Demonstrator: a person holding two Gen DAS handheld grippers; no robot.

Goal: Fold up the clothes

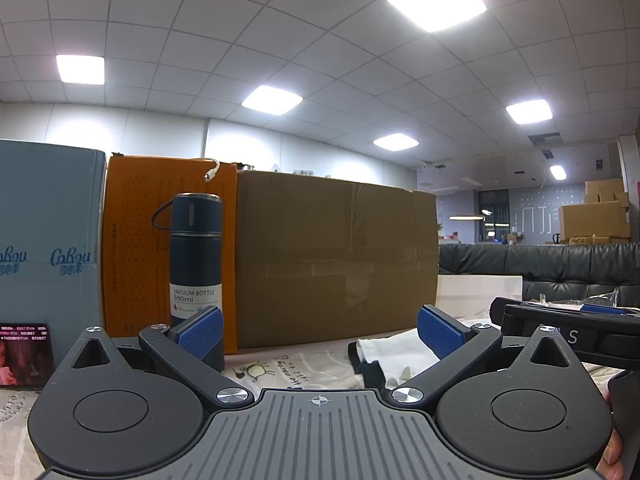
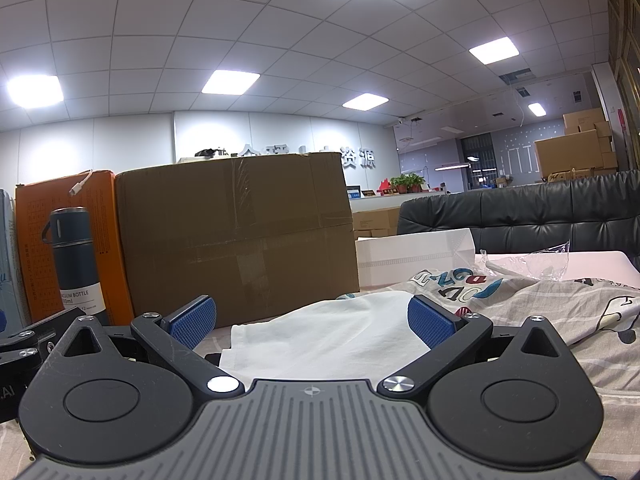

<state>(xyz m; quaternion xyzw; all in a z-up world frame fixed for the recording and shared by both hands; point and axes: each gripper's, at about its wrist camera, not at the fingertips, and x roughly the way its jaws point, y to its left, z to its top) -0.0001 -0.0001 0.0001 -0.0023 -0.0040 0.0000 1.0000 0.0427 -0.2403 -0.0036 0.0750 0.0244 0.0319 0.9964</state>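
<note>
A big brown cardboard box (image 2: 236, 236) is standing behind a printed sheet covering the desk (image 2: 560, 316). On it a white garment (image 2: 332, 336) is lying crumpled, soft and light, best pinched at an edge. The right gripper (image 2: 312, 322) and left gripper (image 1: 318, 332) are both gaping wide, holding nothing.
</note>
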